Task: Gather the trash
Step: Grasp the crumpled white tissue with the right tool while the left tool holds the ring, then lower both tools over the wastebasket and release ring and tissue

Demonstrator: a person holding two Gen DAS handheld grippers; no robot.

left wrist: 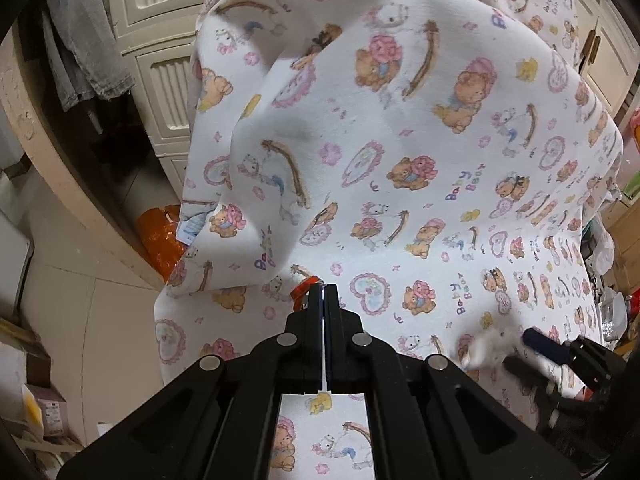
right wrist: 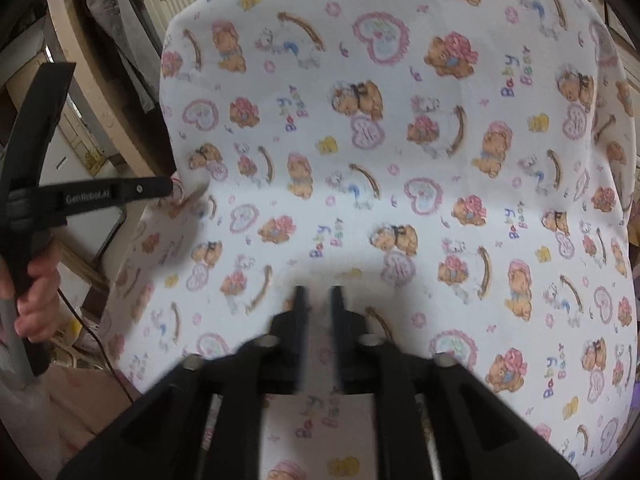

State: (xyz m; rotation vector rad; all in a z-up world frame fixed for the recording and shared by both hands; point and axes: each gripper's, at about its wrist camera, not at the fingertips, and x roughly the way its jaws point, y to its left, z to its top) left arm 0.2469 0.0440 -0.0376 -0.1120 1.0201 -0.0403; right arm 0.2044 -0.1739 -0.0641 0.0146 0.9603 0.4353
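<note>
Two grippers are seen over a bear-printed cloth (left wrist: 400,160). Nearest, the left gripper (left wrist: 324,292) is held with its jaws pressed together, and a small orange piece (left wrist: 305,285) is seen just left of its tips. To the right, a white crumpled wad (left wrist: 490,346) is seen, blurred, at the tips of the right gripper (right wrist: 318,296), whose jaws are held slightly apart. Cabinet doors (left wrist: 168,40) are seen beyond.

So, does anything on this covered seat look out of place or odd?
Yes. The white bear-print cloth is bunched into a raised fold at its left edge rather than lying flat. A small crumpled white scrap lies at the fingers of the right gripper, and an orange ring-shaped piece peeks beside the shut left gripper.
</note>
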